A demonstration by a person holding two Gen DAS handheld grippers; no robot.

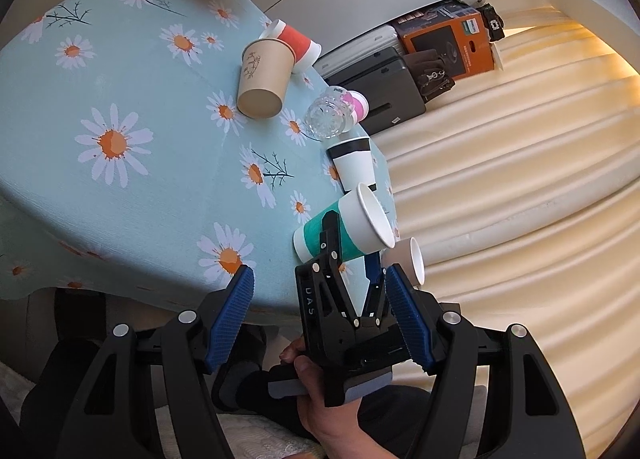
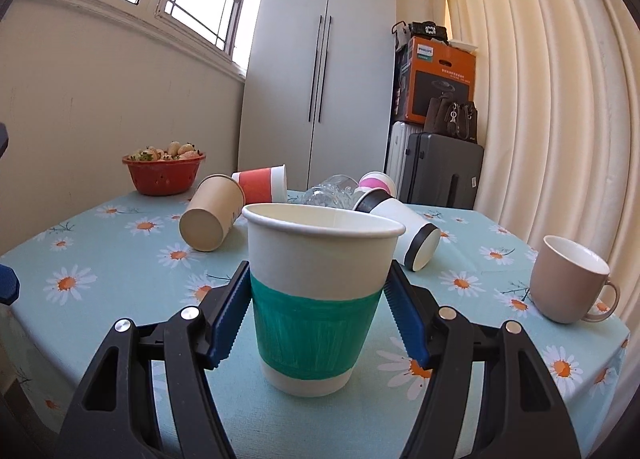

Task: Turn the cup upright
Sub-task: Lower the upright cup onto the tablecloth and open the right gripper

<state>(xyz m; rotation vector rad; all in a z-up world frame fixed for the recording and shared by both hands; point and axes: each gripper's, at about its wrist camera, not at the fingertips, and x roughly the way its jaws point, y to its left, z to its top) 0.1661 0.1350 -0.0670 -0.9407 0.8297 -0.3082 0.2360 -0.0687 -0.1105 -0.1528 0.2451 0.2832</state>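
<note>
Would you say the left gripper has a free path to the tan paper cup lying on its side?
Probably yes: the left gripper is open, and only bare tablecloth separates it from the tan paper cup.

The nearest paper cup point(image 2: 316, 299) is white with a green band. The tablecloth point(image 2: 120, 299) is pale blue, printed with white, orange-centred daisies. Farther off lie a tan paper cup point(image 2: 210, 215), a red-banded cup point(image 2: 262, 183) and a black-banded white cup point(image 2: 400, 221). The mug point(image 2: 568, 279) at right is taupe, white inside. The far-left bowl point(image 2: 164, 173) is red.
</note>
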